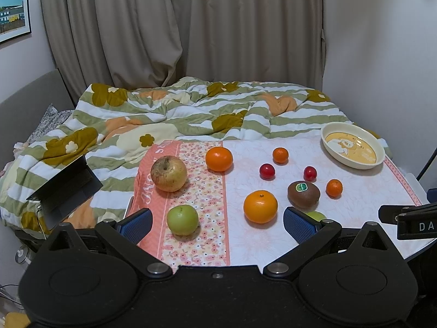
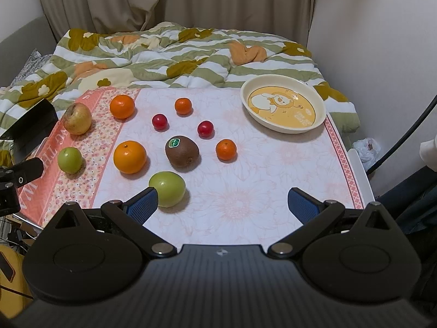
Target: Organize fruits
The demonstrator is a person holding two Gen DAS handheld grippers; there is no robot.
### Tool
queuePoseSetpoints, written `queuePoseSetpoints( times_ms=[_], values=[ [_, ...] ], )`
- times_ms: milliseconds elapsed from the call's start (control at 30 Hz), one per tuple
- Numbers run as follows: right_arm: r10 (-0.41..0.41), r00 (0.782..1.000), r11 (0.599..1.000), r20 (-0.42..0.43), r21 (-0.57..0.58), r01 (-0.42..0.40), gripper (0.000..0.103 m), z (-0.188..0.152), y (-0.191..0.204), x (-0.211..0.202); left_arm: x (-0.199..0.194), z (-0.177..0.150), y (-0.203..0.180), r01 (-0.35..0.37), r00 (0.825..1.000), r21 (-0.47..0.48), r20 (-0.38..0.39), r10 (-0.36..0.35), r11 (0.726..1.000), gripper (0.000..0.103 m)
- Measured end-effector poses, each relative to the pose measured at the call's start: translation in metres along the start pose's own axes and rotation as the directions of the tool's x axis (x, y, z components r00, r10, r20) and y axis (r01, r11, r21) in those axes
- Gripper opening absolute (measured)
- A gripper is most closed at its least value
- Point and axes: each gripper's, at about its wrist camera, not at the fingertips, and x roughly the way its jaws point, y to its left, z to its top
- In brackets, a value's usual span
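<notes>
With both tongs, left (image 1: pixel 217 222) and right (image 2: pixel 222 203), spread and empty, the round green fruit (image 2: pixel 167 189) could roll off the surface's (image 2: pixel 259 191) near edge if nudged.

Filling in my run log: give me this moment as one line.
left gripper: open, holding nothing | right gripper: open, holding nothing | cream round duck-print plate: no fruit on it | fruits: all loose on tablecloth
</notes>
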Motion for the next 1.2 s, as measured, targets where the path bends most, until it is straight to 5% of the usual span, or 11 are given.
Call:
queuePoseSetpoints(
  times_ms=[367,933,1200],
  values=[
    [0.039,0.998,0.999,-0.048,0.016,-0.038,0.103,0.006,0.022,0.006,0.025,0.0,0.029,-0.008,0.997,0.005,-0.075,0.009,1.0,0.103],
    [-0.017,0.998,0.999,-0.068,-0.032,0.015,0.103,-0.016,0.063,0.094,0.127,-0.022,0.06,-0.002,0.992,0.072,-0.129,0.011,0.997,0.102],
    [0.014,0.997,1.0,-0.076,-0.014,-0.015,0.103,-0.018,0.063,0.121,0.157,-0.022,0.059,0.004,0.987,0.058,-0.163,0.006,0.998,0.086]
  ],
)
